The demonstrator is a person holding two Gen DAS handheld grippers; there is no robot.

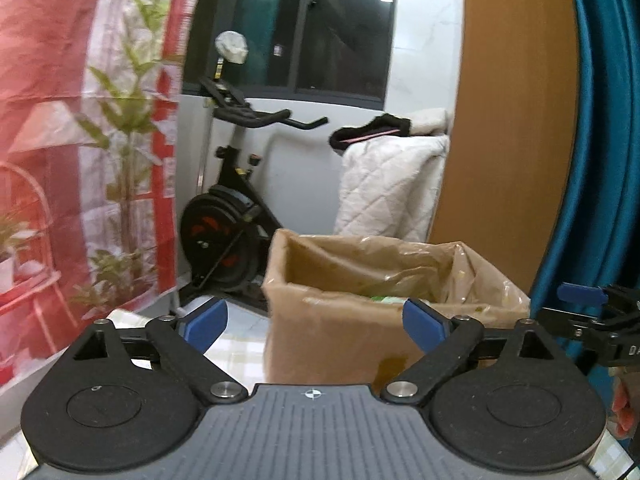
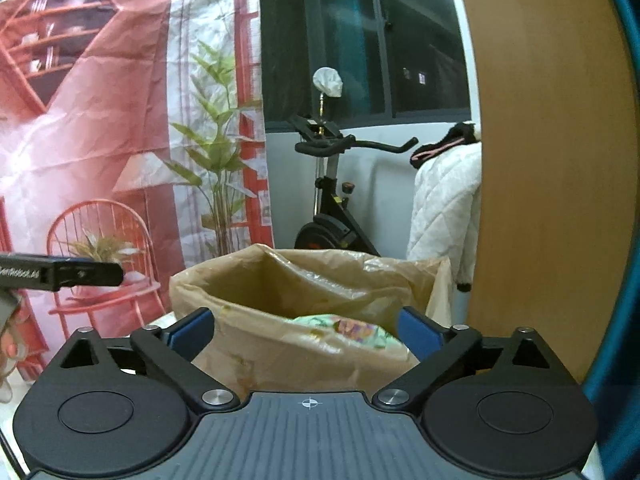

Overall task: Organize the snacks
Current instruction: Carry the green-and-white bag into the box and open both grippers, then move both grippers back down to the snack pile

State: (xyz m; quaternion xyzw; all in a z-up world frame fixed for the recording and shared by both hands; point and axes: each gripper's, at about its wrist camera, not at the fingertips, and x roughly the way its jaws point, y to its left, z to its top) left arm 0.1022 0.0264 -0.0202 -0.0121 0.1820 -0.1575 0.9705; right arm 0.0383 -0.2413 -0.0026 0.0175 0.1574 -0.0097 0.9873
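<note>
Brown cardboard makes the box (image 1: 332, 344) that stands in front of both grippers, and a thin clear-brown plastic liner (image 2: 320, 276) is folded over its rim. Inside the box, in the right wrist view, lies a snack packet (image 2: 344, 330) with pale green and purple print; it rests low in the liner, near the front wall. In the left wrist view only a small green and white piece (image 1: 386, 299) shows over the rim, probably the same packet, but the blur does not let me be sure.

The left gripper (image 1: 316, 322) has its blue fingers (image 1: 208, 320) spread wide, with nothing between them; they stand in front of the box, not touching it. The right gripper (image 2: 306, 330) is also wide apart and empty, its blue pads on either side of the box opening as seen from behind. Each gripper shows at the edge of the other's view: one blue finger tip at the right edge of the left view, a black bar at the left edge of the right view.

Behind the box stand a black exercise bike (image 2: 332, 200), a white quilted blanket (image 1: 392, 188) with a dark garment on top, and a red and white printed backdrop (image 2: 120, 120) with a plant and a chair on it. A wooden panel (image 1: 512, 100) and a blue curtain (image 1: 600, 120) are at the right.
</note>
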